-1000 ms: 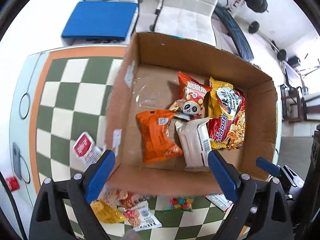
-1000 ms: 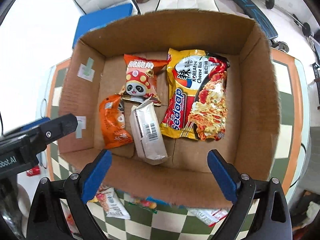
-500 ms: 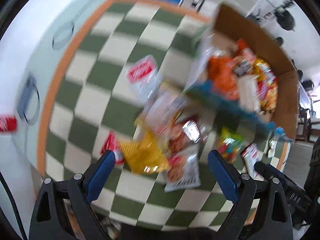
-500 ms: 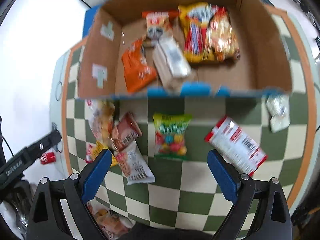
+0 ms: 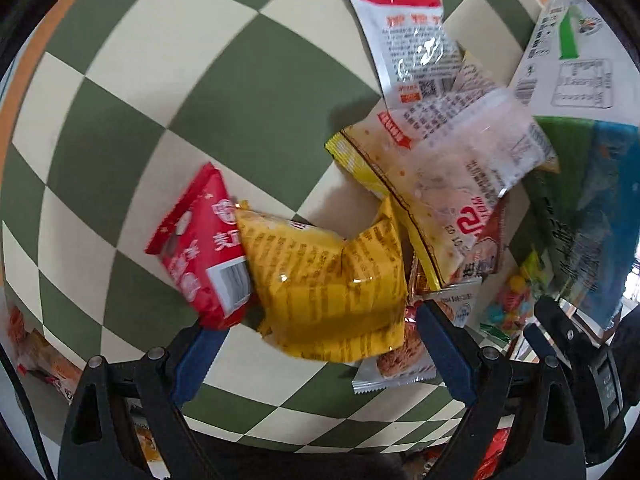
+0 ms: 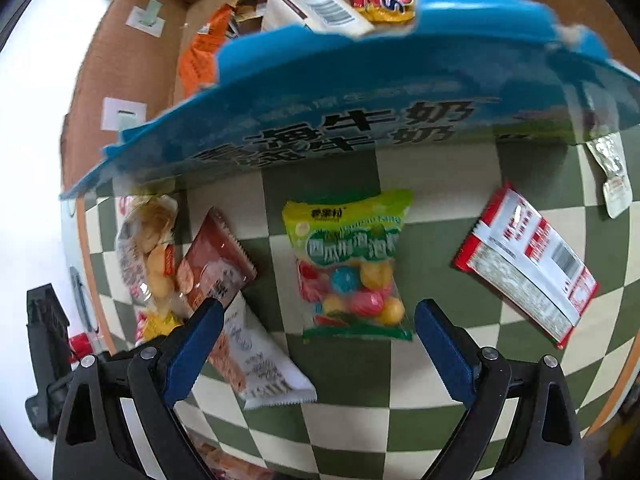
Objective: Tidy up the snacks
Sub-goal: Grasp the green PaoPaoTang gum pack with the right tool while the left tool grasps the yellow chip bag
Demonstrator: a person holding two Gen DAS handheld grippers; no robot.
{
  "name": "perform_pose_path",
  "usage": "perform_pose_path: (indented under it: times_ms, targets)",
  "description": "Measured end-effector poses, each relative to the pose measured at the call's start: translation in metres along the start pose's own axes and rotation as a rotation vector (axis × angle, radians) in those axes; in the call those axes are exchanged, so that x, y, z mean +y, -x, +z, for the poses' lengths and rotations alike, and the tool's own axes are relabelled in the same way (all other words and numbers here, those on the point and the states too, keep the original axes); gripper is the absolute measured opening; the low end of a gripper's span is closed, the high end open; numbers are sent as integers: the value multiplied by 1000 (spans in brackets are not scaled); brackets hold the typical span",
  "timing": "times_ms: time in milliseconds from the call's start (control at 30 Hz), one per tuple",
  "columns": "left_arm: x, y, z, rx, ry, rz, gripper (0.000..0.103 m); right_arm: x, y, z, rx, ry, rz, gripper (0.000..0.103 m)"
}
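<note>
Left gripper (image 5: pixel 316 344) spread wide, nothing pinched, low over crinkly yellow foil snack packet (image 5: pixel 332 288); right gripper (image 6: pixel 316 344) likewise spread and empty, above clear-fronted green bag of coloured candy balls (image 6: pixel 350 272).

Yellow packet sits lower centre of left wrist view on green-and-cream checkered tabletop (image 5: pixel 160 80), overlapping a red foil pouch (image 5: pixel 200 248) at its left edge; judged light, soft, puffy, slippery, contents crushable, so take it across the middle, gently. Candy bag lies flat, centre of right view: light, lumpy. Only the right view shows the blue-printed cardboard box (image 6: pixel 360 100), top of frame, with snacks already inside.
</note>
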State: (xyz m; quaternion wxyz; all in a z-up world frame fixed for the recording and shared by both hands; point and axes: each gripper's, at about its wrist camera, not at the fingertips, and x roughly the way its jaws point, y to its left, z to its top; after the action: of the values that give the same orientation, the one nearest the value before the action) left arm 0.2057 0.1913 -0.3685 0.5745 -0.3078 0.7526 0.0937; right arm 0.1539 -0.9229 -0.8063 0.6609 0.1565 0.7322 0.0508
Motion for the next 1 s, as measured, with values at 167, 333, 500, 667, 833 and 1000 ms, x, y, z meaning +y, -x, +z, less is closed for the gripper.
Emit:
perform_pose_path:
  times_ms: [167, 333, 500, 667, 833, 1000]
  targets:
    - [-2, -10, -5, -20, -3, 51, 66, -1, -21, 9, 14, -9, -54, 98]
    - [-14, -8, -19, -60, -64, 119, 58, -2, -27, 9, -9, 13, -107, 71]
    - [-28, -8, -39, -99, -115, 187, 56, -1, -26, 1, -15, 41, -121, 58]
    - [-48, -5, -62, -138, -179, 234, 54, -13, -22, -18, 2, 41, -94, 54]
    - [-70, 9, -85, -183, -223, 236, 53, -25, -16, -44, 25, 42, -56, 53]
    - [-101, 37, -117, -240, -300, 215, 53, -33, 6, -68, 16, 59, 2, 52]
